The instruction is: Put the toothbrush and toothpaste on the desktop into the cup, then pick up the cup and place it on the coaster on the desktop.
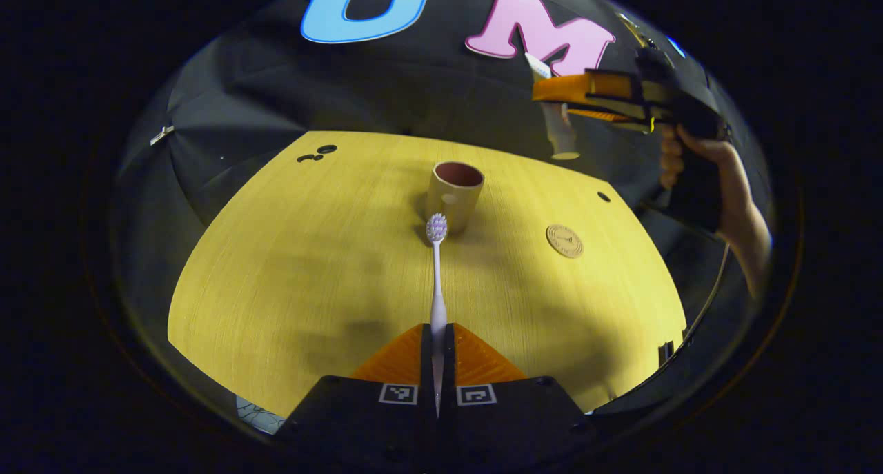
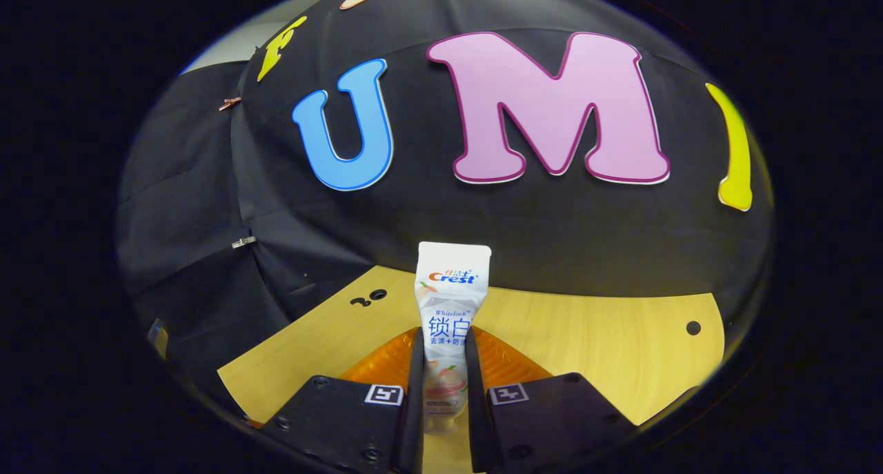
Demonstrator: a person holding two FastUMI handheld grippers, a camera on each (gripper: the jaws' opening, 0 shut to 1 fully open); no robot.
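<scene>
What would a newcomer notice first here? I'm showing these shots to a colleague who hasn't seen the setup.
Likely the toothbrush, clamped in the left gripper and pointing bristles-first at the cup standing mid-table. Next, the toothpaste tube standing upright between the right gripper fingers, held above the wooden table. A round coaster lies bare to the cup's right.

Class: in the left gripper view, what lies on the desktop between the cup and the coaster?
Nothing: in the left gripper view, only bare desktop separates the cup from the coaster.

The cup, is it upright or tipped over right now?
Upright: the cup stands on the wooden desktop, its open mouth facing up, nothing visible inside.
</scene>
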